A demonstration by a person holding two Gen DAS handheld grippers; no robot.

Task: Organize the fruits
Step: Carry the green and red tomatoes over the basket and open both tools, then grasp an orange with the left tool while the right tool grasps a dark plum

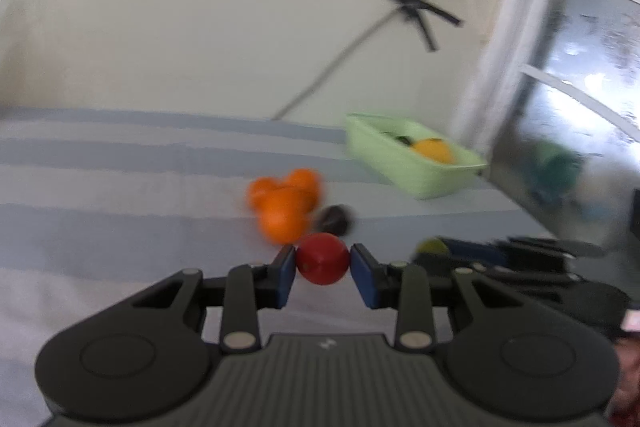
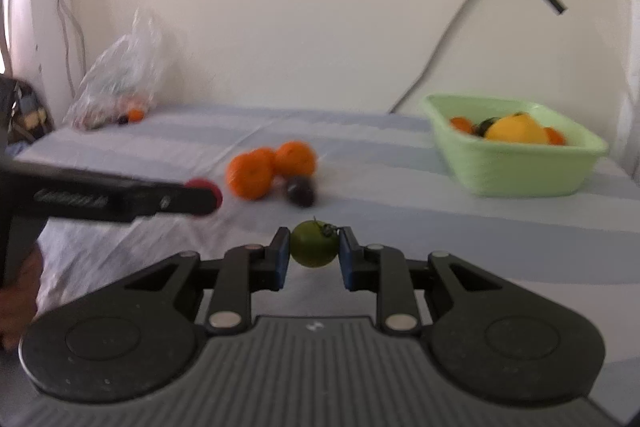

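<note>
- Between the blue pads of the left tongs (image 1: 323, 264), a round, smooth red fruit (image 1: 322, 258) is sitting clamped on both sides.
- Between the pads of the right tongs (image 2: 311, 254), a small green fruit (image 2: 313, 243) with a dark stem is being gripped the same way.
- Both tongs are pointing forward and slightly downward over a bed with a pale blue striped sheet (image 1: 120, 163).
- Just beyond the red fruit, three oranges (image 1: 285, 203) are lying bunched together, with a dark plum-like fruit (image 1: 335, 219) beside them.
- Farther right, a light green basin (image 2: 516, 163) is holding a large yellow fruit (image 2: 516, 129) and several smaller ones.
- Near the wall at far left, a clear plastic bag (image 2: 120, 75) is resting on the bed.
</note>
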